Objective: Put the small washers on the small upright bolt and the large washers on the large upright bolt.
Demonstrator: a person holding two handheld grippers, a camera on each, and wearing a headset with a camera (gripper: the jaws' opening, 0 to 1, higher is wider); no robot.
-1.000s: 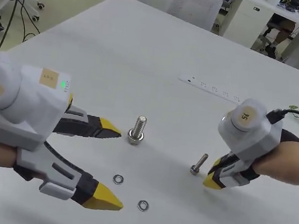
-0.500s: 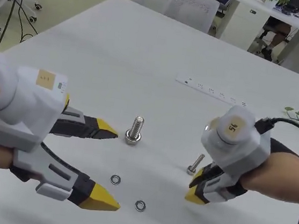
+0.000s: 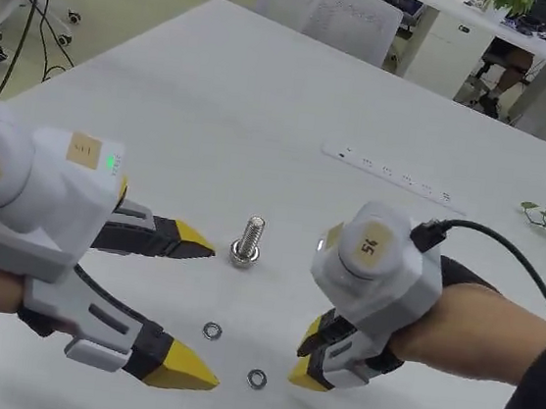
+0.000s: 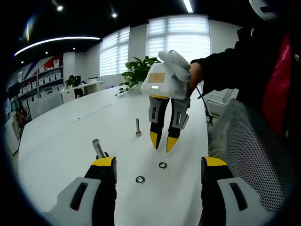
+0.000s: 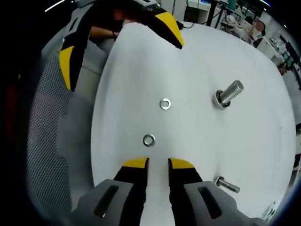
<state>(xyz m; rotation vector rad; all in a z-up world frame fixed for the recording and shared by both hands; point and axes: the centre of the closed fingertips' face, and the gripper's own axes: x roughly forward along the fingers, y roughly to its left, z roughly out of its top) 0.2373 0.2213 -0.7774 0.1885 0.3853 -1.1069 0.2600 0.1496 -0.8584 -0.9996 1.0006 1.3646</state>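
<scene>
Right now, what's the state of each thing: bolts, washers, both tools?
Large bolt: upright, thread bare.
Small bolt: upright, thread bare.
Left washer: lying flat, loose, on no bolt.
Right washer: lying flat, loose, on no bolt.
Left tool: wide open, empty.
Right tool: narrowly open, empty.

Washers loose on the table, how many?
2. The first washer lies in front of the large bolt; the second washer lies nearer the person, just left of the right gripper. Any at the bolt's base may be hidden.
</scene>
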